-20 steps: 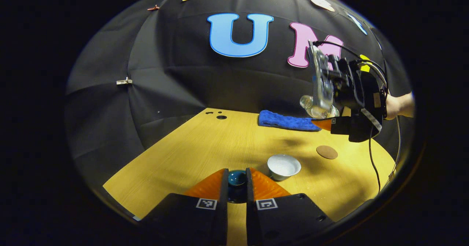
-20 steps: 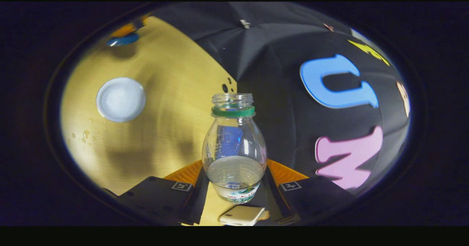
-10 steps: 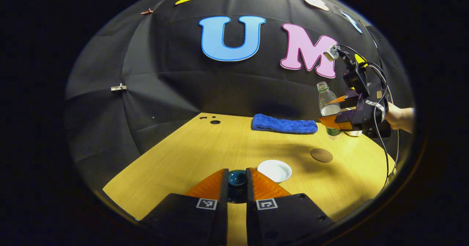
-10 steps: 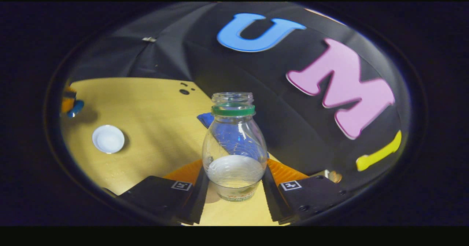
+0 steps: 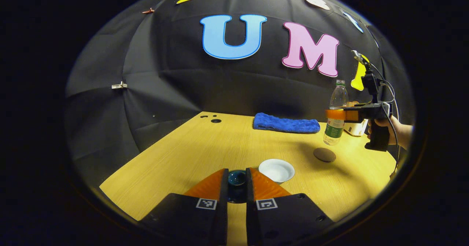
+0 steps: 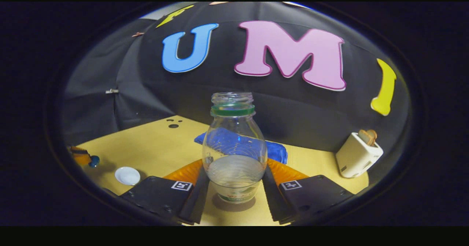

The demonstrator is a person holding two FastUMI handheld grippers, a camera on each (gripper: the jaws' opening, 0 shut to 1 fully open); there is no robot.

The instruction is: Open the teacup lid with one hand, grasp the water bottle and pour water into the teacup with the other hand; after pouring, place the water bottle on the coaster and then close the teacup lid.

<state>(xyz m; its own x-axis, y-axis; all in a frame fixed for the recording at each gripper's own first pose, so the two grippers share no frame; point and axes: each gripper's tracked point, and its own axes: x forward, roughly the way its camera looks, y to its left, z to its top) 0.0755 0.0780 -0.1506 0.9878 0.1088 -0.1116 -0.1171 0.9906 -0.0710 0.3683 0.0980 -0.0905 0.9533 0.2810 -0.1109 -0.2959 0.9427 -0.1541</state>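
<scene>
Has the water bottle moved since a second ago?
Yes. The water bottle has swung from tilted above the blue towel to upright, lower and right of it, near the coaster.

A pale yellow wood-grain surface (image 5: pixel 205 147) is lying under soft overhead light, and a creased black cloth wall (image 5: pixel 176 81) is hanging behind the surface, pinned with a small metal clip (image 5: pixel 118 86).

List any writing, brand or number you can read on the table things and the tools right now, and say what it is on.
Bottle label: printed, but too small and blurred to read.
Square markers on the left tool and right tool: black-and-white patterns, no letters or numbers.
Lid in the left tool, cup, coaster: no writing seen.
</scene>
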